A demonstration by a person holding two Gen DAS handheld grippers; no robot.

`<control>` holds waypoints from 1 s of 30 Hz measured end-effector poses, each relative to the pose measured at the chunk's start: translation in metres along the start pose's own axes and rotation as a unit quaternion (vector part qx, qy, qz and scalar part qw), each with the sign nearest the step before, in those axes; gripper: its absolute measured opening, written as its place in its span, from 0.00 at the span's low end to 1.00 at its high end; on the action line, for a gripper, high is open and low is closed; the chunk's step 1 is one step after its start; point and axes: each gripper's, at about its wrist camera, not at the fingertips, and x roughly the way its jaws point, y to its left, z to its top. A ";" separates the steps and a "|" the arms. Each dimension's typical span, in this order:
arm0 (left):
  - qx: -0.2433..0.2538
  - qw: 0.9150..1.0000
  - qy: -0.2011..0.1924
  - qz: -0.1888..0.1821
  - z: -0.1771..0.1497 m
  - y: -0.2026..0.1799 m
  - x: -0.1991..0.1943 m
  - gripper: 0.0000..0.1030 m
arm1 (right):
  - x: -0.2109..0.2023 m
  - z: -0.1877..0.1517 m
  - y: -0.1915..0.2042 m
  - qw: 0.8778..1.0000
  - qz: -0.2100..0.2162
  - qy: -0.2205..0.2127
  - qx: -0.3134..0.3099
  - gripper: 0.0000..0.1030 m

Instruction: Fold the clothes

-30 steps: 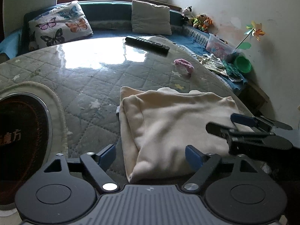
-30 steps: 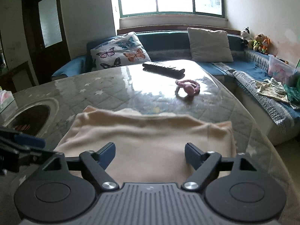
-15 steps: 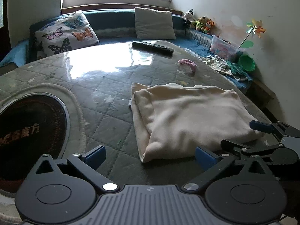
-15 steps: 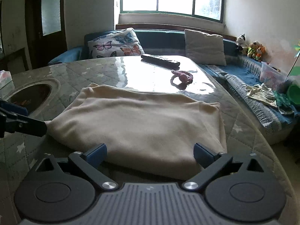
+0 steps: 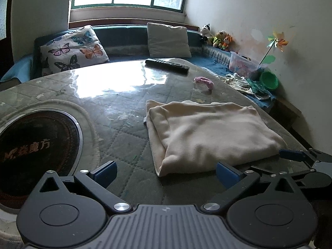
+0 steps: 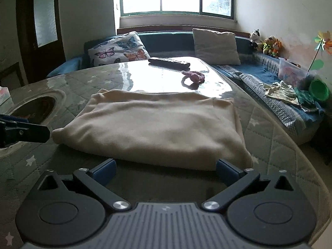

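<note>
Folded cream garment (image 5: 209, 132) flat on table (image 5: 116, 95), left tongs (image 5: 166, 171) and right tongs (image 6: 166, 169) spread wide, seemingly empty

Worktop (image 6: 269, 137): round, glossy clear cover over a grey quilted star-print cloth. Folded cream garment (image 6: 157, 124) lies flat near the right edge. Far side: black remote (image 6: 169, 61), with a pink fabric piece (image 6: 194, 76) just nearer than it (apart from both remote and garment). Left: round dark inset plate (image 5: 35, 149) with printed characters, sunk into the worktop.
</note>
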 end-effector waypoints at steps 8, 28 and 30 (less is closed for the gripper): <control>0.025 1.000 0.008 0.008 -0.008 -0.007 -0.010 1.00 | -0.011 -0.008 0.009 1.000 -0.011 -0.001 0.001 1.00; 0.035 0.998 0.047 0.000 -0.035 -0.006 -0.007 1.00 | -0.011 -0.028 0.023 0.999 -0.037 0.030 0.015 1.00; 0.033 0.998 0.054 0.000 -0.037 -0.006 -0.005 1.00 | -0.011 -0.028 0.023 0.999 -0.038 0.031 0.016 1.00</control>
